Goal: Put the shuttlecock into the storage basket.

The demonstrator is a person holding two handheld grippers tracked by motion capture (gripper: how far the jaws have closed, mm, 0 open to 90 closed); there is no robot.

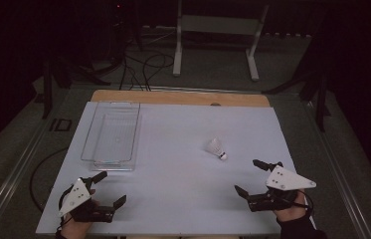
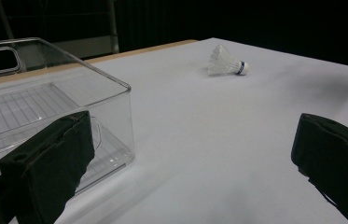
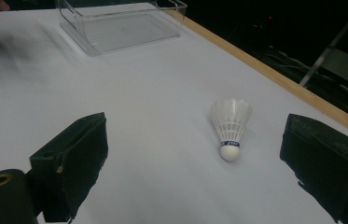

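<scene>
- My right gripper [image 1: 255,177] sits low at the near right of the tabletop [image 1: 183,179], with its jaws wide apart and nothing between them.
- My right hand [image 1: 292,209] holds it from behind, and my sleeve comes in from the bottom edge.
- In the right gripper view, the shuttlecock [image 3: 230,126] lies just ahead, between the lines of the two jaws but not touching them.
- My left gripper [image 1: 108,188] rests at the near left corner. Its jaws are wide apart too, and it holds nothing.
- My left hand [image 1: 76,224] is wrapped around its back end.
- The shuttlecock lies on its side on the white tabletop, on the right half, near my right gripper. Its round cork tip points toward me and its feather skirt points away.
- A clear plastic bin [image 1: 111,134] stands on the left half, just beyond my left gripper. It looks empty.
- Nobody told me the job, so I am guessing: I think the shuttlecock should go into the bin.
- I think this is the very start. Nothing is picked up yet.
- Next, I think my right gripper should slide forward and close softly on the shuttlecock.
- The feathers are light and could bend, so a gentle squeeze near the cork looks best.
</scene>
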